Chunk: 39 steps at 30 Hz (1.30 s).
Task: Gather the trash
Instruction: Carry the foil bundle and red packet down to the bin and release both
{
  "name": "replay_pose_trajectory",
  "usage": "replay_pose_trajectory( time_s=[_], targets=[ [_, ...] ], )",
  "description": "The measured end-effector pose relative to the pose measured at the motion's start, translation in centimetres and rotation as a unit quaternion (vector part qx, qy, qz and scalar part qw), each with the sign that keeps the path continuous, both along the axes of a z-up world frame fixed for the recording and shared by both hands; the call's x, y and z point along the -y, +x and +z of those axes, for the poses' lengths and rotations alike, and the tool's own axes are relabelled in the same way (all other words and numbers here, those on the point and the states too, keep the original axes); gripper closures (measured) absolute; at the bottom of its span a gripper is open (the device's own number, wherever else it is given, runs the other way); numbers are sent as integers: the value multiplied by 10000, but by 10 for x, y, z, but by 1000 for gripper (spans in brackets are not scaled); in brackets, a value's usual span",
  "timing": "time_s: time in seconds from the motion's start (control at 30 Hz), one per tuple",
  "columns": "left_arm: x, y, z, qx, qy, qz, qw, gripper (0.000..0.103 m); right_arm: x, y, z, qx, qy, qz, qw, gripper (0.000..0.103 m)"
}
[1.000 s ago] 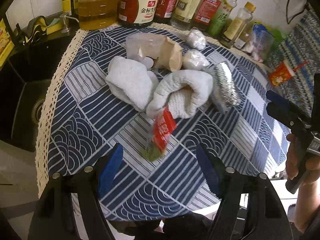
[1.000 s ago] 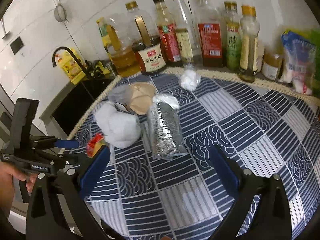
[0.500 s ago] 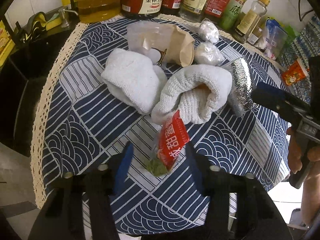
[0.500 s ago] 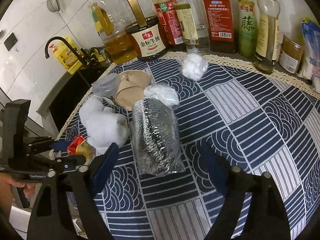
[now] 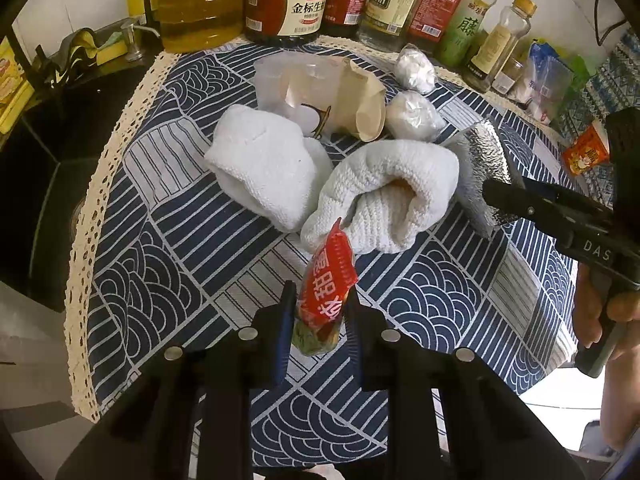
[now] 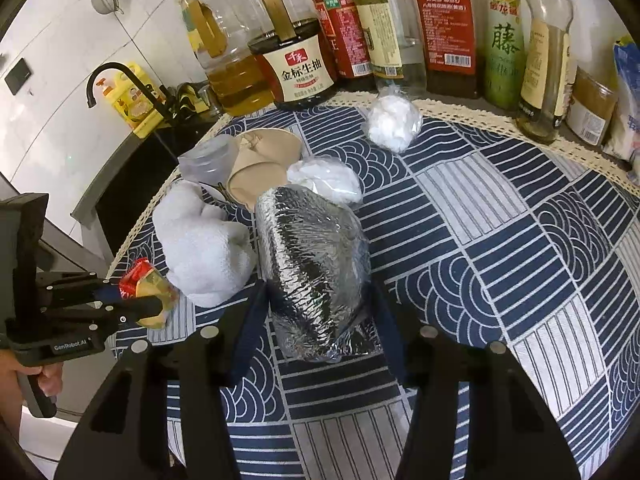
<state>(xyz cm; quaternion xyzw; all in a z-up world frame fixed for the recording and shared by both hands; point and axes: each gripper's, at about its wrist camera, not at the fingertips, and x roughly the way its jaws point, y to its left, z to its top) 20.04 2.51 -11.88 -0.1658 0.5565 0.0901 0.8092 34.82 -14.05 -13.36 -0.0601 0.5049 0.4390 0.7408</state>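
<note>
A red snack wrapper [image 5: 329,285] stands between the fingers of my left gripper [image 5: 318,316], which is shut on it at the table's near edge; it also shows in the right wrist view [image 6: 145,285]. A silver foil bag [image 6: 316,268] lies between the fingers of my right gripper [image 6: 316,320], whose jaws have closed in on its sides; the bag also shows in the left wrist view [image 5: 482,168]. Two white towels [image 5: 268,168] [image 5: 384,192], a brown paper cup [image 5: 360,104], a clear plastic cup [image 5: 288,84] and two wads of white plastic [image 5: 414,118] [image 6: 394,122] lie on the blue patterned tablecloth [image 6: 520,248].
A row of sauce and oil bottles [image 6: 304,68] stands along the back of the table. A black sink with a faucet [image 6: 104,80] is on the left. An orange carton [image 5: 586,154] and food bags [image 5: 546,76] sit at the right.
Both grippers moved forward and closed: the left one onto the red wrapper, the right one around the foil bag.
</note>
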Motion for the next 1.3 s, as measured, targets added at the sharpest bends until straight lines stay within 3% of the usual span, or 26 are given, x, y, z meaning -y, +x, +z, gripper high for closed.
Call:
replay_pose_trajectory(
  time_s=[0.6, 0.97, 1.3],
  targets=[
    [2, -40, 25, 470, -87, -581, 9972, 82, 29, -63, 33, 184, 5, -770, 9969, 50],
    [-2, -80, 37, 711, -286, -974, 9923, 82, 27, -137, 60, 344, 33, -1141, 9929, 50],
    [7, -128, 30, 771, -526, -1297, 9872, 82, 15, -208, 59, 280, -63, -1152, 9929, 50]
  ],
)
